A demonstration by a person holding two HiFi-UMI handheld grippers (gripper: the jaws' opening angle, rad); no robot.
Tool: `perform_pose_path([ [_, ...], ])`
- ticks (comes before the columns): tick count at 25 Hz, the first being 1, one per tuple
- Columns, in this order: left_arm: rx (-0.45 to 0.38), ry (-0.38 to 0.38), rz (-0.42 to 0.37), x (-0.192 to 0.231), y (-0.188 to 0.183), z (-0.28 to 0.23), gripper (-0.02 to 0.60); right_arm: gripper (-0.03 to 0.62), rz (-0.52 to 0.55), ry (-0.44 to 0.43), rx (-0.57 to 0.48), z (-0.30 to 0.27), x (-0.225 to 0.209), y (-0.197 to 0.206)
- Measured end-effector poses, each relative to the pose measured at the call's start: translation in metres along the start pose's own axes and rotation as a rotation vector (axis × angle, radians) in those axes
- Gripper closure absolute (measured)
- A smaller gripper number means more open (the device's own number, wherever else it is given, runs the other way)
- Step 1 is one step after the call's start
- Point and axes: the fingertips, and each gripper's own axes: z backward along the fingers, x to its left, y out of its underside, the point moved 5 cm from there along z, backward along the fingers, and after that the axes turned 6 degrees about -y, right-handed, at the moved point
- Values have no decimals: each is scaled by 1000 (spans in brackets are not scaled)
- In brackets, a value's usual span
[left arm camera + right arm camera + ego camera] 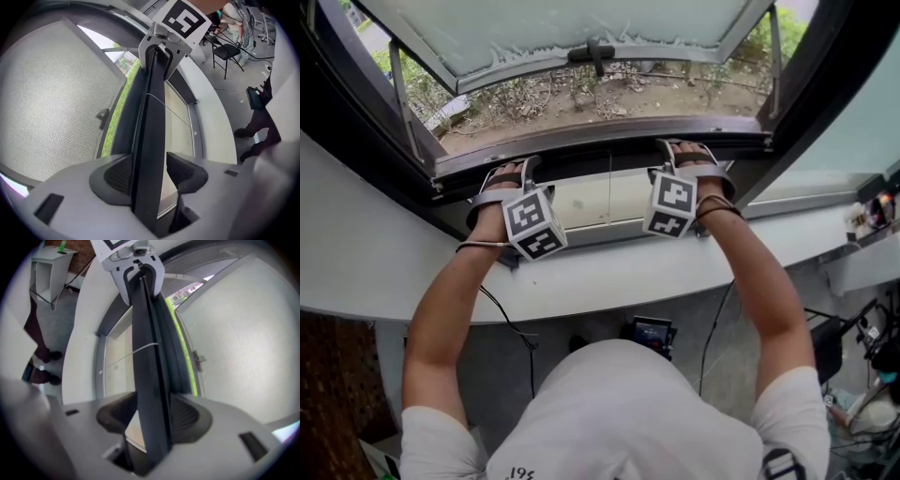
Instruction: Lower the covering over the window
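Two grippers work at the window's lower edge, each carrying one marker cube with black-and-white squares. One long, flat, dark bar (150, 136) of the covering runs across there, beside one smooth cream sheet (600, 202) and above the curved white sill (609, 277). The left gripper (150, 174) and the right gripper (149, 417) each straddle the bar with jaws apart: one ribbed pad touches it, the other stands clear. One frosted pane (553, 28) is swung outward.
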Motion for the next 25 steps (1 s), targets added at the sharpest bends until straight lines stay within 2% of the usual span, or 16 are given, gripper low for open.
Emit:
perform_pose_path([
  [7,-34,-17,64,0,0,7,342,375,-17,-1,-22,1,0,1],
  [14,-82,-35,188,10,-1,17,342,375,-61,-1,-40,4,-1,1],
  [25,-106,-49,276,15,0,29,345,375,-118,13,-67,14,1,6],
])
